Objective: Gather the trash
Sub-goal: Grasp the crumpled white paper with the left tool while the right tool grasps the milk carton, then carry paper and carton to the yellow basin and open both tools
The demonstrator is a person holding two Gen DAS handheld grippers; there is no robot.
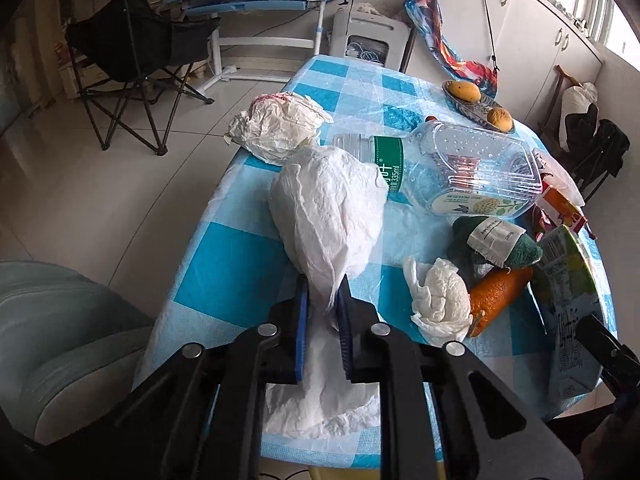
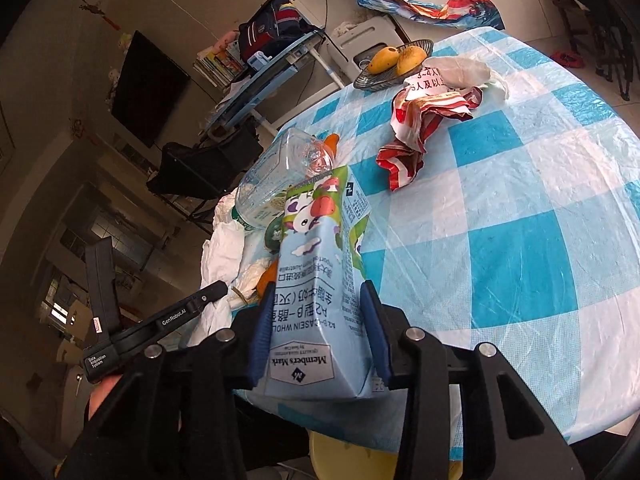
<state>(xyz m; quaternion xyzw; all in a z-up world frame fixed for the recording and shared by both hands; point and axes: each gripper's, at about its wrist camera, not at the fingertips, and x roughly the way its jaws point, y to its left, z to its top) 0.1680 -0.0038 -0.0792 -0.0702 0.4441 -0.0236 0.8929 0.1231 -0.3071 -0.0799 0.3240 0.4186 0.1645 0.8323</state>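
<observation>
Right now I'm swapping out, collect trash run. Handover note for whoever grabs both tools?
Left tool: shut on the white tissue wad, near table edge.
Right tool: closed on the milk carton, carton at the table's front edge.
Still lying on the table: crumpled paper ball, small tissue, clear bottle, red-white wrapper.
No bin visible in either view.
Done: two items gripped. Left: bin them, then collect the rest. Mangoes in the dish look like food, leave.

My tongs pinch soft crinkled paper tissue [image 1: 328, 216]; glossy printed carton [image 2: 316, 280]; shiny wrinkled plastic tablecloth [image 2: 500, 184]
</observation>
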